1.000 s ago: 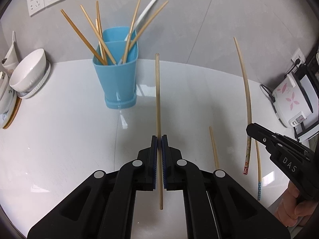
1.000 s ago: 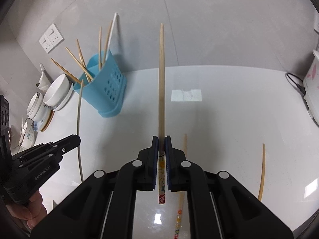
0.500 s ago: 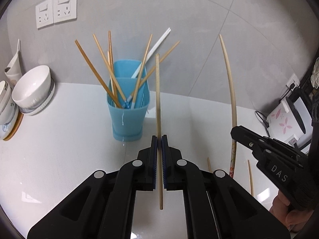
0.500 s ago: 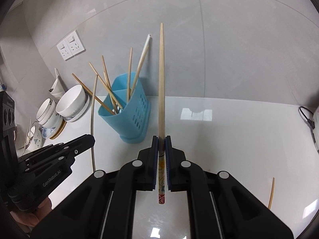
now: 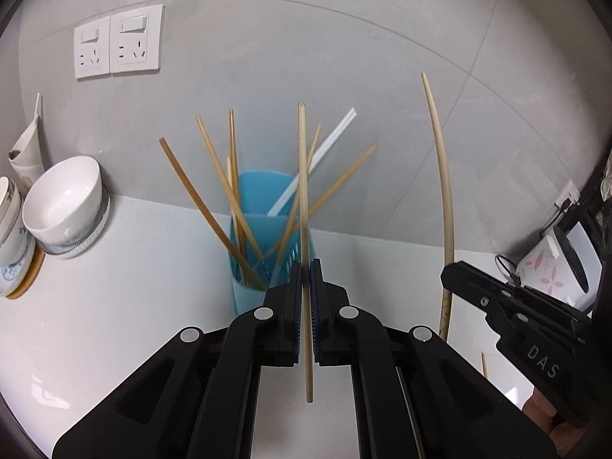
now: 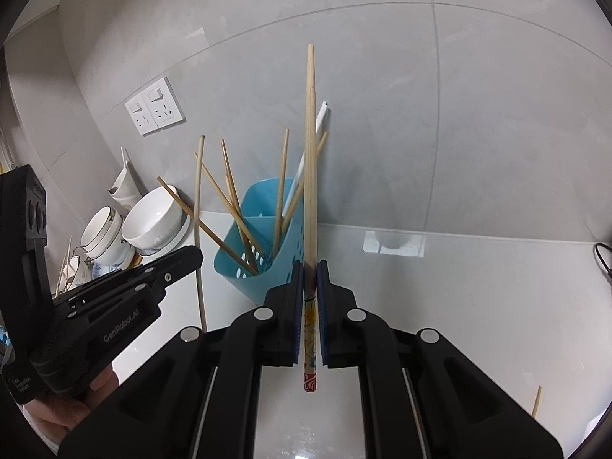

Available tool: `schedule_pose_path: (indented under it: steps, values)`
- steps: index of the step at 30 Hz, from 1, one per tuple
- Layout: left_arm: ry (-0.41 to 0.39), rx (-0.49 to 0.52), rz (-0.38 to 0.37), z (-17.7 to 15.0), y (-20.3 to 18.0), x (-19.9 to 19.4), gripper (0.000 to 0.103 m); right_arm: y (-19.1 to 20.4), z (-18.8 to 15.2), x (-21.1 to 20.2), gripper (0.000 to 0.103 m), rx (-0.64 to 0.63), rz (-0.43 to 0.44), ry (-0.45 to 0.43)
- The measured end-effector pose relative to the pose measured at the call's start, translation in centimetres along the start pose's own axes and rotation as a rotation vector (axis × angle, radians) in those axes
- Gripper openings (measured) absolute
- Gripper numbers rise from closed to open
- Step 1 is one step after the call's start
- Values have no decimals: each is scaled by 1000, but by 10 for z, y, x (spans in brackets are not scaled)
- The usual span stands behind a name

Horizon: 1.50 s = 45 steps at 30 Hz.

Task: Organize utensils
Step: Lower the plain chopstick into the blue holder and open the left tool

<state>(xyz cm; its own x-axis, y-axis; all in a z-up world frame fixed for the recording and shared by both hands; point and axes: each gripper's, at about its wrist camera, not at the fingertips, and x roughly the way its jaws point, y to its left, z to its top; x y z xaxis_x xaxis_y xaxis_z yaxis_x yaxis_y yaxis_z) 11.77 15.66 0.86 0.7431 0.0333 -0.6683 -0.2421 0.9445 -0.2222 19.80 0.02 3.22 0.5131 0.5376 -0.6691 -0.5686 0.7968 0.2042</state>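
A blue utensil holder [image 5: 267, 237] stands on the white counter near the wall, with several wooden chopsticks and a white one in it; it also shows in the right wrist view [image 6: 244, 252]. My left gripper [image 5: 305, 267] is shut on a plain wooden chopstick [image 5: 303, 191], held upright just in front of the holder. My right gripper [image 6: 310, 267] is shut on a chopstick with a patterned end [image 6: 310, 176], held upright close to the holder's right side. The right gripper also shows in the left wrist view [image 5: 451, 273], and the left gripper in the right wrist view [image 6: 195, 258].
White bowls [image 5: 65, 199] and cups are stacked at the left by the wall, under two wall sockets [image 5: 118, 40]. A white appliance with pink flowers [image 5: 543, 271] stands at the right. Loose chopsticks lie on the counter [image 6: 535, 401].
Both grippers have tilted up and moved closer to the blue holder, each still holding its chopstick. The holder now sits right behind the left fingertips.
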Motion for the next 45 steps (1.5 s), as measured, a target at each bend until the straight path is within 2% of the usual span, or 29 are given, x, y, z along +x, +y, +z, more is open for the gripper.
schedule_pose_path:
  steps: [4, 12, 19, 27, 38, 45]
  values:
    - [-70, 11, -1, 10, 5, 9, 4, 1, 8, 10, 6, -1, 13, -4]
    - [-156, 21, -22, 29, 12, 32, 4, -2, 22, 27, 6, -5, 34, -12]
    - [-219, 57, -18, 30, 11, 47, 4, -5, 27, 40, 6, 7, 51, -16]
    - [-227, 72, -11, 19, 14, 67, 4, -8, 24, 52, 6, 16, 60, -3]
    - [-189, 91, 8, 4, 8, 83, 4, -11, 22, 59, 6, 24, 56, 10]
    - [-148, 98, 16, 6, 2, 90, 4, -13, 20, 56, 6, 26, 53, 11]
